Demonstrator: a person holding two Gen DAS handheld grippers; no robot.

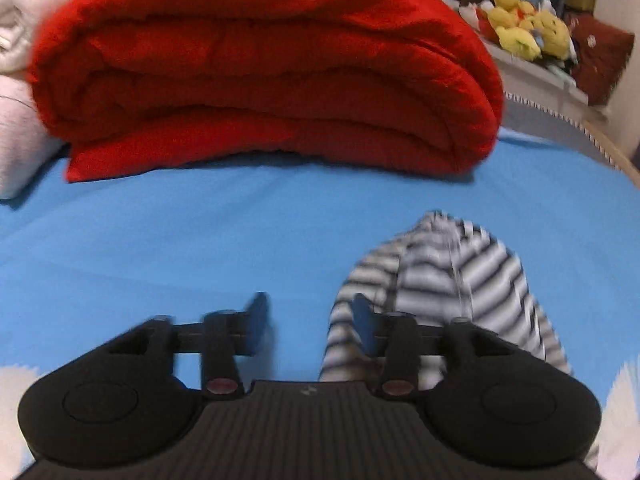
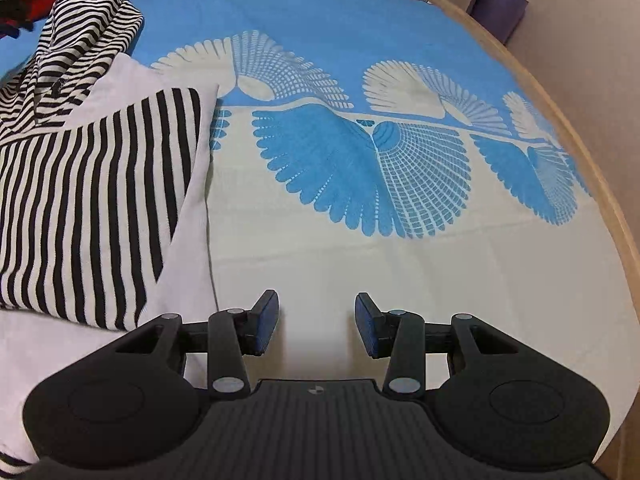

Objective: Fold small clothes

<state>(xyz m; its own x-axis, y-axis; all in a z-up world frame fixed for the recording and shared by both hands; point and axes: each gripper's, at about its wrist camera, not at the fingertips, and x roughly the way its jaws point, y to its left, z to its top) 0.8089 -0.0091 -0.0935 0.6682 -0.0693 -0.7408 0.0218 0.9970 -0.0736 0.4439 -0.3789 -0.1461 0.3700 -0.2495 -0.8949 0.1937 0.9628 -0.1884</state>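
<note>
A black-and-white striped small garment point(image 2: 80, 184) lies on the bed at the left of the right wrist view, with white side panels and a bunched striped hood or sleeve point(image 2: 80, 36) at its far end. That bunched striped part also shows, blurred, in the left wrist view point(image 1: 448, 280), just right of the fingers. My left gripper point(image 1: 310, 324) is open and empty over the blue sheet, its right finger at the cloth's edge. My right gripper point(image 2: 316, 322) is open and empty over the white part of the bedspread, to the right of the garment.
A folded red blanket point(image 1: 260, 68) lies on the blue bedspread point(image 1: 160, 232) beyond the left gripper. White and pink bedding point(image 1: 16, 80) sits at the far left. Yellow plush toys point(image 1: 524, 24) sit on a shelf at the back right. The bed's wooden edge point(image 2: 592, 176) curves along the right.
</note>
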